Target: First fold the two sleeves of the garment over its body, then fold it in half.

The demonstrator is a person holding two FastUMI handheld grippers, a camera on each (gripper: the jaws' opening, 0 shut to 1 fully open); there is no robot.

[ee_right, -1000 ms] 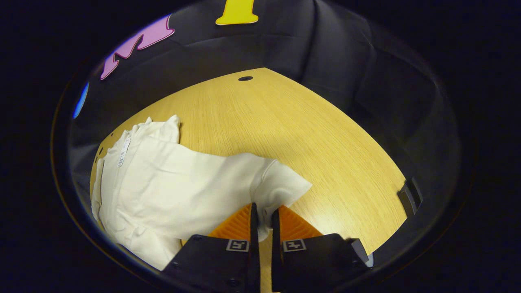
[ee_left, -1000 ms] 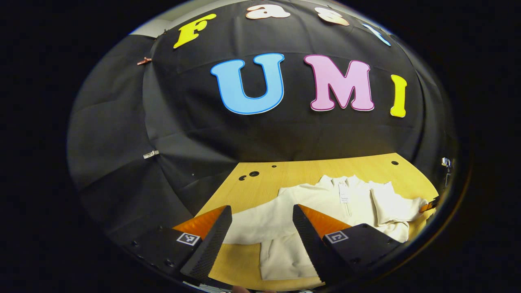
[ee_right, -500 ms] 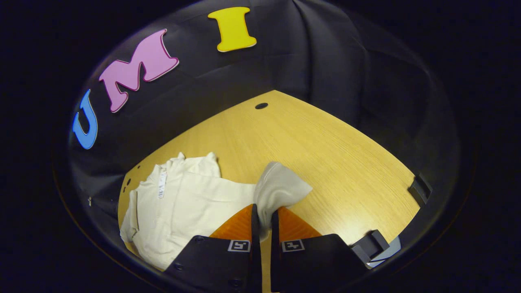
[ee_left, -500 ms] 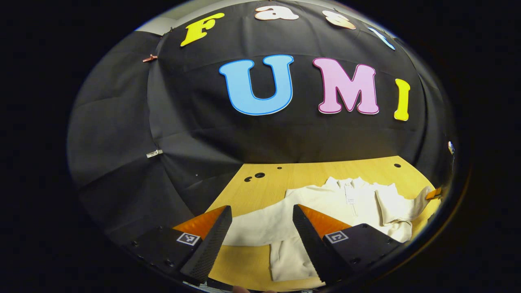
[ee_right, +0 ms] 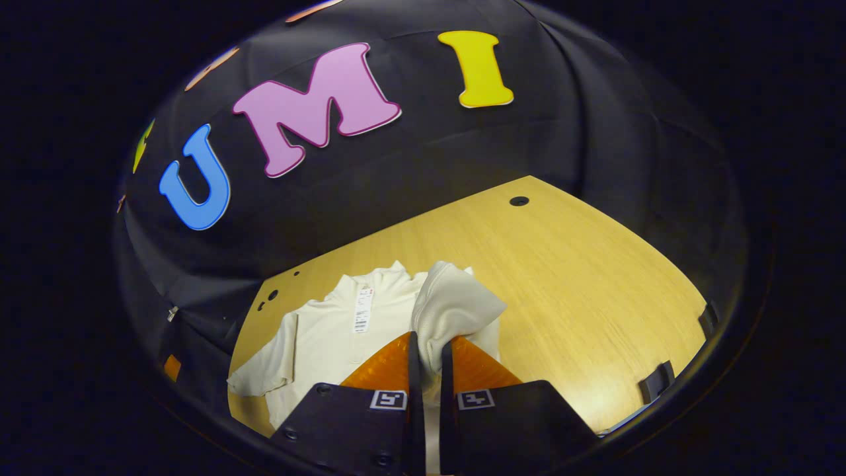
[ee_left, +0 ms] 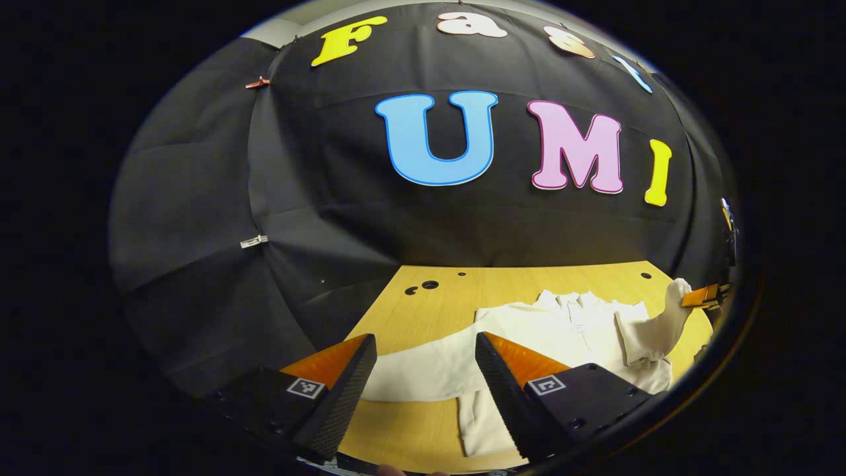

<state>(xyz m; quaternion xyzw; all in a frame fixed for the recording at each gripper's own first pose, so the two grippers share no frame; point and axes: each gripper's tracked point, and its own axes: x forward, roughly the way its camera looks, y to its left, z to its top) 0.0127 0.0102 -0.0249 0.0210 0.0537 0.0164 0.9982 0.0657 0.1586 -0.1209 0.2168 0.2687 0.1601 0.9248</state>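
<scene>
The left gripper view looks from low over the near left corner of the wooden tabletop [ee_left: 529,284], facing almost level toward the booth's black back wall; its own left hand-held gripper [ee_left: 423,360] frames the bottom, with the cream garment [ee_left: 555,330] lying ahead and to the right. The right gripper view sits higher at the near right side, tilted down and angled across the tabletop [ee_right: 581,277], close over the garment [ee_right: 330,337] beyond its own right hand-held gripper [ee_right: 426,350]. Both views share the garment, the tabletop's far edge with its round holes, and the back wall.
</scene>
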